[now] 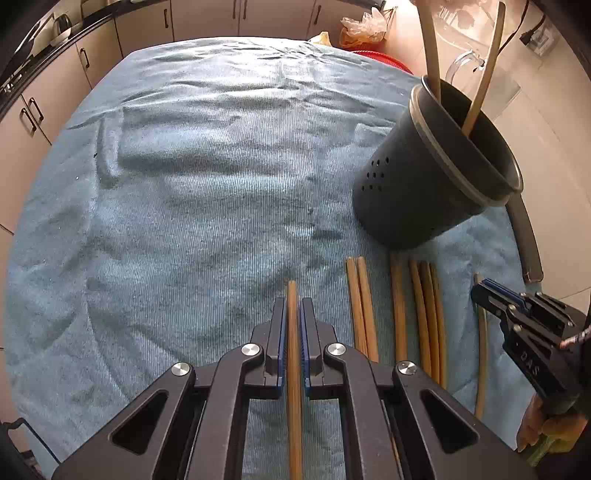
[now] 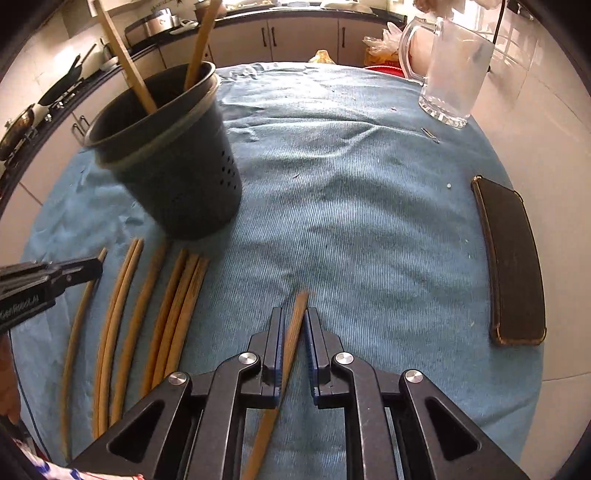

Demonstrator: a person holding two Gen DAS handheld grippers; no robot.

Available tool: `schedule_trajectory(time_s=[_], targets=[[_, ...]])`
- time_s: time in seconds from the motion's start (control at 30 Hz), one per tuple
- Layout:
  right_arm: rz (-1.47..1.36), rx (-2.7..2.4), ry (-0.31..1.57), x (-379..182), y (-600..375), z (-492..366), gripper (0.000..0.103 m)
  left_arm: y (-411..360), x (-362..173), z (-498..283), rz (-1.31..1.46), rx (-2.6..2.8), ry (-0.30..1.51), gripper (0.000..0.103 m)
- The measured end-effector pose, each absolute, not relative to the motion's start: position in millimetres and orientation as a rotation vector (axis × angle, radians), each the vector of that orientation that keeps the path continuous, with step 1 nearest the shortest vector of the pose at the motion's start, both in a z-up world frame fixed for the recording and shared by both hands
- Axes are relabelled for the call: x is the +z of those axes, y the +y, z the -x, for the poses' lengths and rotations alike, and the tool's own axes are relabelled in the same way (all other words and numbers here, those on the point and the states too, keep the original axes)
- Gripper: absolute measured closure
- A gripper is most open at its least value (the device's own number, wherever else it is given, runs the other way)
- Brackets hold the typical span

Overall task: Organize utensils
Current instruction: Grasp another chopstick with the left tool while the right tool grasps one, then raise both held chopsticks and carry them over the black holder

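While both grip | left gripper (image 1: 293, 314) clamped on chopstick (image 1: 294, 369) | right gripper (image 2: 295, 325) clamped on another chopstick (image 2: 291, 339) | utensil holder (image 1: 417, 184) ahead-right of left gripper

Home kitchen, cabinets (image 2: 303, 35), pans on stove (image 2: 61, 85), counter

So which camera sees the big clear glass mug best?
The right wrist view: the glass mug stands whole at the far edge of the blue cloth. In the left wrist view only its handle peeks out behind the dark utensil holder.
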State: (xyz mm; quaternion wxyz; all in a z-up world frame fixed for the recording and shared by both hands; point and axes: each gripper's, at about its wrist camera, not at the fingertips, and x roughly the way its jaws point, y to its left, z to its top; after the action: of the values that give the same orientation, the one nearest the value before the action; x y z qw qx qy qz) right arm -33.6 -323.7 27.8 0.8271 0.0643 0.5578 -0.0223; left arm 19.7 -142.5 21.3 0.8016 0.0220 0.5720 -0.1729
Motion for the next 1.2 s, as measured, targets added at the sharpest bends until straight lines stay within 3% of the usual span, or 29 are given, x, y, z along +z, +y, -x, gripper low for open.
schedule_trajectory(time_s=[0.27,0.43,0.83,1.2], targets=[[-0.125,-0.143,1.154,29.2,-309.0,30.8,0.091,-148.5,20.3,-13.2,-0.079,-0.394,1.145,0.097],[-0.178,-0.100,1.107,31.8,-312.7,39.2,0.096,-147.4,24.4,-1.0,-0.089,-0.390,1.105,0.098],[-0.263,-0.054,0.774,113.2,-324.2,101.7,0.096,-121.1,113.6,57.4,-0.001,-0.399,0.862,0.098],[-0.225,-0.056,0.627,154.3,-314.8,163.4,0.096,-100.9,165.5,132.0,0.019,-0.376,0.682,0.098]])
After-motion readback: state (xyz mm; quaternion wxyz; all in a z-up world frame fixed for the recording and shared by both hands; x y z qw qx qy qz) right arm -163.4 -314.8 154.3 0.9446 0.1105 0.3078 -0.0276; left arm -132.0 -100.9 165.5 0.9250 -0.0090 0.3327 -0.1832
